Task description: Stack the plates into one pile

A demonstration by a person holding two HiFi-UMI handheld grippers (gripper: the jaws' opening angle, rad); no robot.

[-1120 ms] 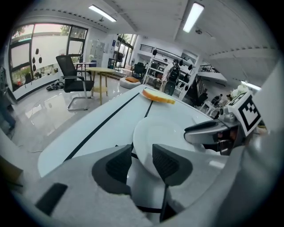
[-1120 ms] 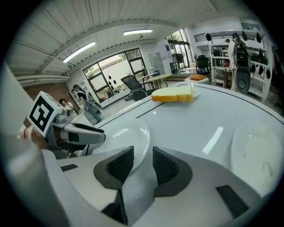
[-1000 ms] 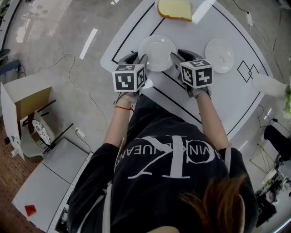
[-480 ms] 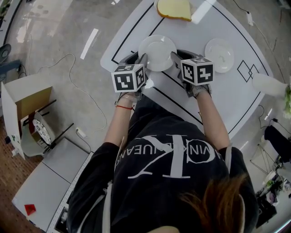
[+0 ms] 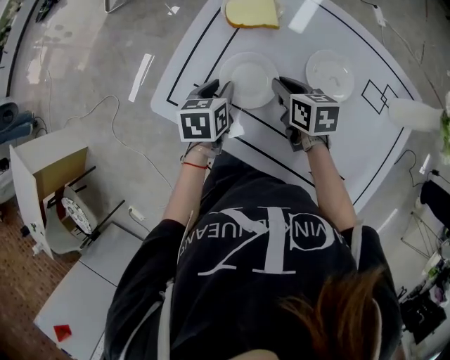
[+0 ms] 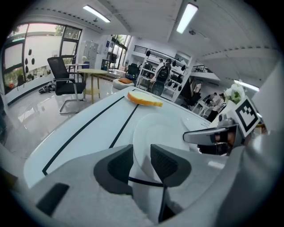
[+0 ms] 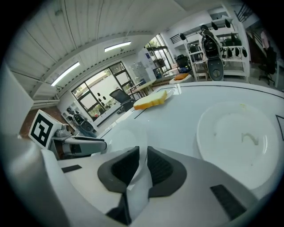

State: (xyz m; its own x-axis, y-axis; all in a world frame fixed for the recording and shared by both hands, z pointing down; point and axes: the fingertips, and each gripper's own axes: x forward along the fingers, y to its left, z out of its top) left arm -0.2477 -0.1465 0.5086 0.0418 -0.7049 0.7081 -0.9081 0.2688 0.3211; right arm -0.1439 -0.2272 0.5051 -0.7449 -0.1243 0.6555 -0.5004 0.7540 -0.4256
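The left gripper (image 5: 222, 90) has just been closing and now has its jaws partway in, clamped on the left rim of a white plate (image 5: 249, 76). The right gripper (image 5: 281, 86) has just been closing too and pinches the opposite rim between narrow-set pads. So the plate is held from both sides, at the near part of the white table (image 5: 351, 140). From where I stand I can't quite say whether it has cleared the tabletop or only sits gripped on it. To the right of the held plate, well apart from it, a second plate (image 5: 330, 74) lies flat and bare. Beyond the held plate, at the far edge, there is a yellow slice (image 5: 251, 12) that looks like bread. Nothing is stacked yet. By my reading the grip is the only step made, and what remains is to carry this plate across to the right and lower it onto the other. Both forearms reach straight forward. The grippers tip downward and angle in toward the plate, their marker cubes facing up.
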